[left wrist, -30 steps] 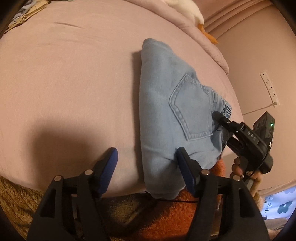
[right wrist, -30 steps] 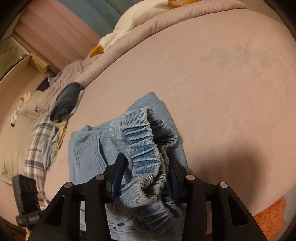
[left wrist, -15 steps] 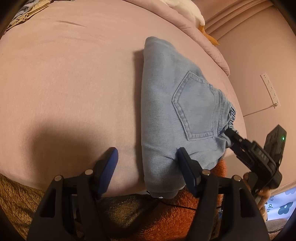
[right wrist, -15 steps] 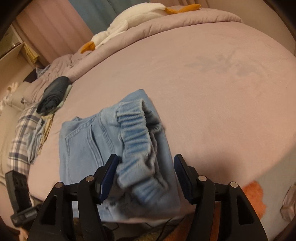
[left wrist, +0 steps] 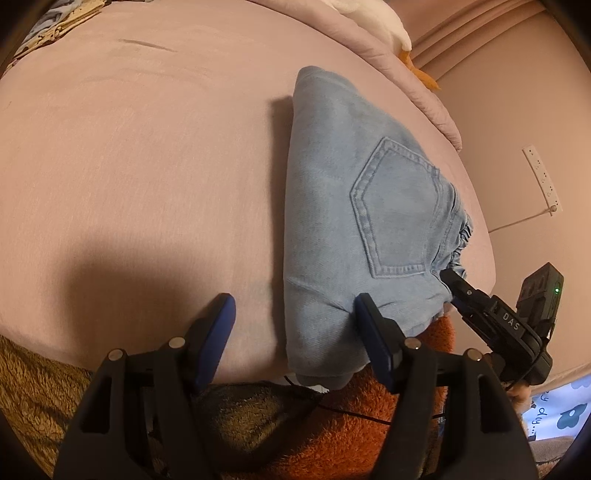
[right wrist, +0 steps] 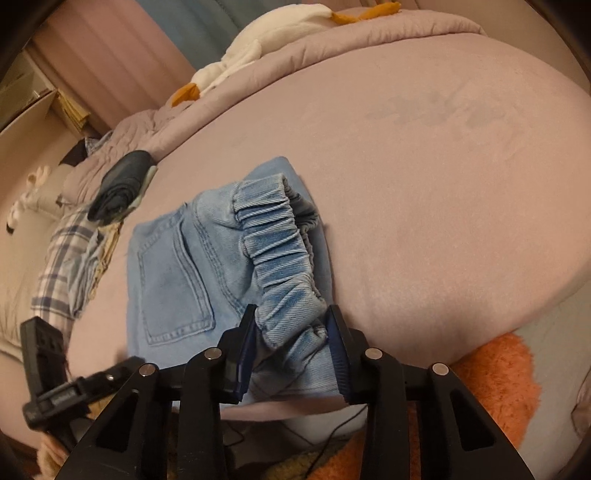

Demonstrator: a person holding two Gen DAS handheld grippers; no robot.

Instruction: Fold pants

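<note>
Left wrist view: pink bed (left wrist: 140,177) fills most of the frame, pink wall with a white power strip (left wrist: 542,176) off its right side. Folded light-blue pants (left wrist: 351,206) lie at the bed's near edge toward the right, back pocket up, one corner hanging off the edge. White plush toy (right wrist: 266,40) with orange parts sits on the rumpled quilt (right wrist: 369,33) along the far edge. In the right wrist view a dark rolled garment (right wrist: 123,184) and a plaid cloth (right wrist: 66,254) lie at the bed's left side. Orange fuzzy rug (left wrist: 354,435) below the near edge. My left tool (left wrist: 291,317) is tilted down at the near edge, jaws spread, nothing pinched; its right finger touches the pants' near fold, the left one is over bare sheet. My right tool (right wrist: 291,350) points down at the waistband corner, jaws closing, the elastic waistband (right wrist: 280,254) bunched between the pads, which press on it.
</note>
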